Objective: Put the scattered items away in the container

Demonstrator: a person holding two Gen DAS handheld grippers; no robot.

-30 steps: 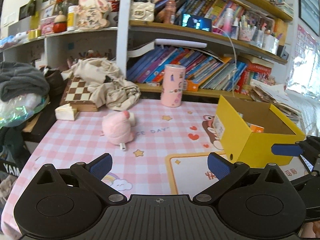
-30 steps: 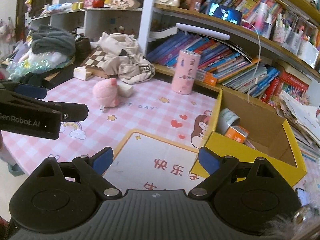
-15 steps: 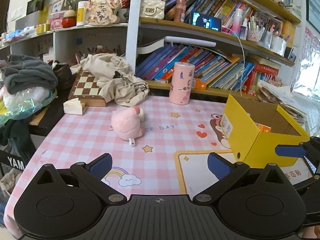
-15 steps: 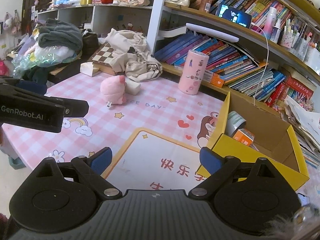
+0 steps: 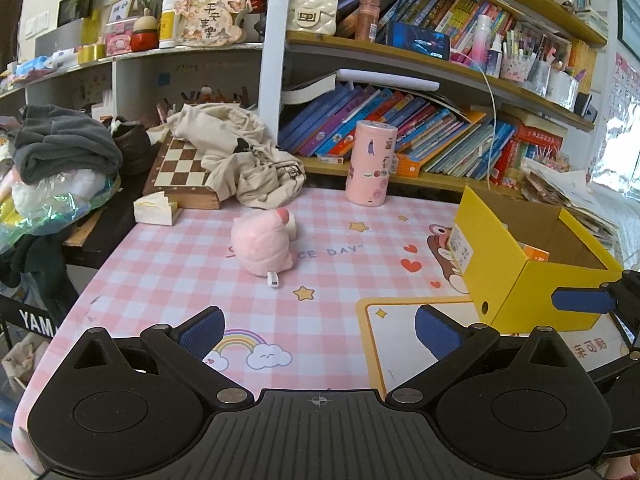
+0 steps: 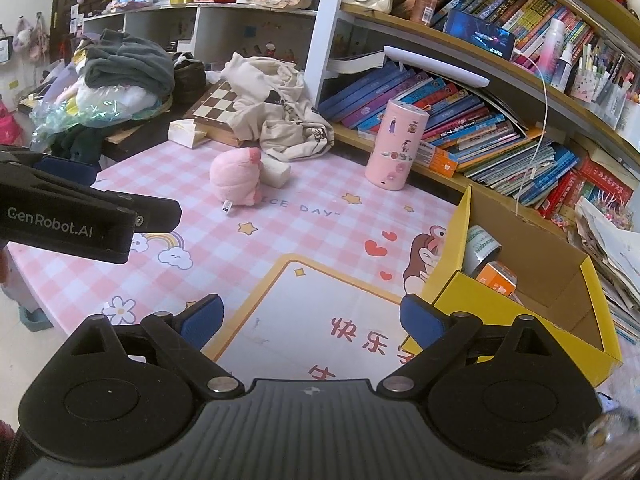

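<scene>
Both my left gripper (image 5: 318,326) and right gripper (image 6: 310,316) gape empty; I'd straddle the soft pink plush toy (image 5: 262,242) widthwise, then carry it to the yellow cardboard box (image 5: 532,280).

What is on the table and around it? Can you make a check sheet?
Surface: pink checked tablecloth with cartoon prints.
Job's things: pink plush toy and pink cylinder out on the cloth; yellow box open, an orange pack inside.
Clutter: chessboard under beige cloth; grey clothes piled at left.
Grippers: left gripper and right gripper both open, empty.
Cables: white cable hangs from shelf.
Surroundings: crowded bookshelves.
</scene>
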